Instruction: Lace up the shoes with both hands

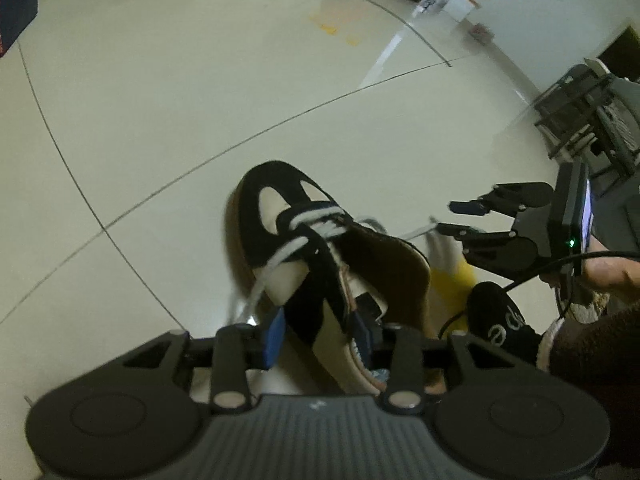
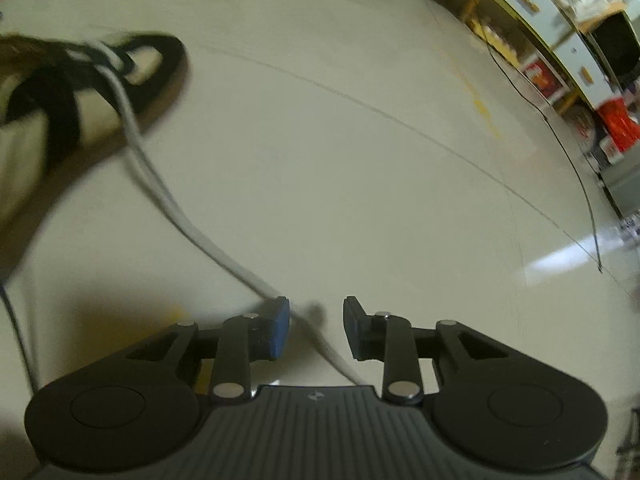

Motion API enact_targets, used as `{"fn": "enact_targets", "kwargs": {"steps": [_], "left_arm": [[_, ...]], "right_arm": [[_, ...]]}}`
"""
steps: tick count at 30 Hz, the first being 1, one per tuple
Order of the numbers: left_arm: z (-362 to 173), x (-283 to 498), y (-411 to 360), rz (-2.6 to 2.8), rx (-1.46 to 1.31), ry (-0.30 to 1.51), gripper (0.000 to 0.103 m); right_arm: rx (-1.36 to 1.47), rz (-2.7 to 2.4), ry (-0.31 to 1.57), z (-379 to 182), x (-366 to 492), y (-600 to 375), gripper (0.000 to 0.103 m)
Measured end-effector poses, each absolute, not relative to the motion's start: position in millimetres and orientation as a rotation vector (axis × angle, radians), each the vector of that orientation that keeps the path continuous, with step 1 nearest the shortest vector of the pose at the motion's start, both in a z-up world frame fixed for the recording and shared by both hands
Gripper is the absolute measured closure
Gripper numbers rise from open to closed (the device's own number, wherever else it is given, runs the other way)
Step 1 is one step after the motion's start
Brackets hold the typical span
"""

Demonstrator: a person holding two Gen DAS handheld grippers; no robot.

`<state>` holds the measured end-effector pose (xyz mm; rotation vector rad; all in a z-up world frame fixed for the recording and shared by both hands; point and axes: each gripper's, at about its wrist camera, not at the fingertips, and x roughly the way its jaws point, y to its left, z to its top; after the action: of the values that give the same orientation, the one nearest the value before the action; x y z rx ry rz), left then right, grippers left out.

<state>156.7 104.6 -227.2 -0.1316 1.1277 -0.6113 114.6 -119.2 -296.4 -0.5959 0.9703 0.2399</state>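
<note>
A black and cream shoe (image 1: 280, 208) points its toe away from me, tilted, with a white lace (image 1: 280, 258) threaded through its front eyelets. My left gripper (image 1: 322, 334) is shut on the shoe's side wall near the collar, and both pads touch it. In the right wrist view the shoe (image 2: 60, 112) is blurred at the far left. Its lace (image 2: 160, 184) trails down past the left pad and runs loose between the fingers of my right gripper (image 2: 316, 328), which is open. From the left wrist view the right gripper (image 1: 452, 217) is to the right of the shoe, jaws apart.
Pale tiled floor (image 1: 200, 100) lies all around. A yellow object (image 1: 452, 284) and a black slipper with lettering (image 1: 500, 320) sit right of the shoe. A black rack (image 1: 580, 120) stands at the right. Shelves (image 2: 560, 40) and a floor cable (image 2: 580, 184) are far right.
</note>
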Motion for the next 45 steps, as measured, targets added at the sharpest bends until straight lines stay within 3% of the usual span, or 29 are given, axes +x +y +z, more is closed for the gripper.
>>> {"fn": "enact_targets", "kwargs": {"steps": [9,20,21,22,23,30,45], "left_arm": [[-226,165,120,-0.676,-0.134,1.118,0.063],[-279,176,93,-0.605,0.083,1.152,0.065],[-282,176,89,-0.590,0.096,1.152,0.073],[-285,176,86,-0.565,0.122,1.152,0.091],[-288,176,84,-0.532,0.150,1.148,0.098],[-287,175,95,-0.264,0.312,1.056,0.100],[-283,191,165,0.089,0.367,1.047,0.100]], "right_arm": [[-0.626,0.466,0.881,-290,113,-60,0.073],[-0.627,0.524,0.863,-294,132,-51,0.080],[-0.618,0.522,0.866,-295,134,-52,0.083],[-0.608,0.516,0.871,-296,137,-53,0.087],[-0.602,0.505,0.877,-298,139,-54,0.097],[-0.683,0.413,0.812,-298,134,-71,0.100],[-0.612,0.044,0.972,-306,144,-197,0.101]]}}
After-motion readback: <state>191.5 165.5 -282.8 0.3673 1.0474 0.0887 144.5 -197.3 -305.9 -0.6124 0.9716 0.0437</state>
